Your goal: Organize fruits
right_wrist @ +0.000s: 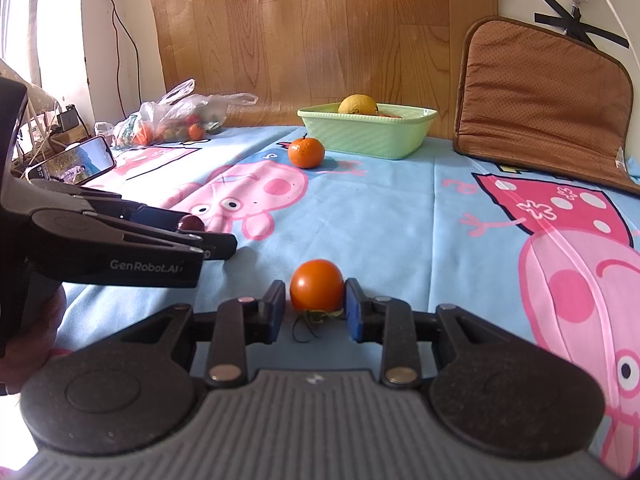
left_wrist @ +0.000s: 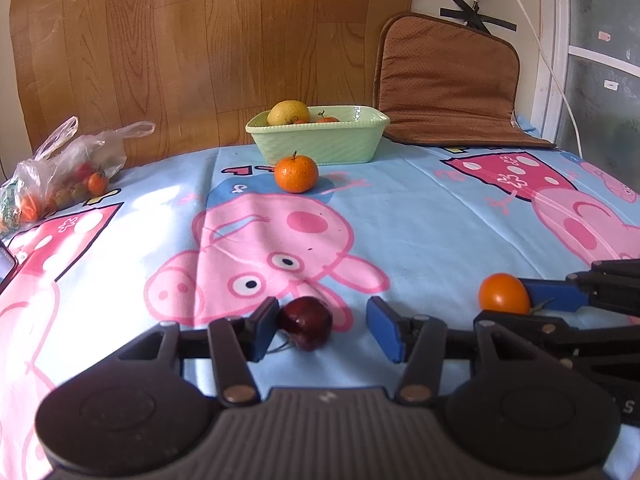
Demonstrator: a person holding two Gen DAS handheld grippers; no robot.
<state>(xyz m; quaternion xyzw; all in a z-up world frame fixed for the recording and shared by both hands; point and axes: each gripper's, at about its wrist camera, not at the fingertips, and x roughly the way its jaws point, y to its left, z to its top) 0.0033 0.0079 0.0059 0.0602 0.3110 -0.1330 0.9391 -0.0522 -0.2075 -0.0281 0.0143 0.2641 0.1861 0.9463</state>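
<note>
A dark red fruit (left_wrist: 306, 322) lies on the cartoon-print cloth between the open fingers of my left gripper (left_wrist: 324, 330); it touches the left pad and is apart from the right one. In the right wrist view it shows as a small red bump (right_wrist: 191, 223) behind the left gripper (right_wrist: 216, 240). An orange tomato (right_wrist: 317, 291) sits between the fingers of my right gripper (right_wrist: 316, 308); the right pad touches it, a small gap shows at the left pad. The tomato also shows in the left wrist view (left_wrist: 504, 293). A green basket (left_wrist: 320, 136) at the back holds a yellow fruit (left_wrist: 289, 112). A tangerine (left_wrist: 296, 174) lies before it.
A plastic bag of fruit (left_wrist: 60, 172) lies at the back left. A phone (right_wrist: 76, 162) lies at the left edge. A brown cushion (left_wrist: 444, 84) leans on the wall at the back right. A wooden board stands behind the basket (right_wrist: 368, 130).
</note>
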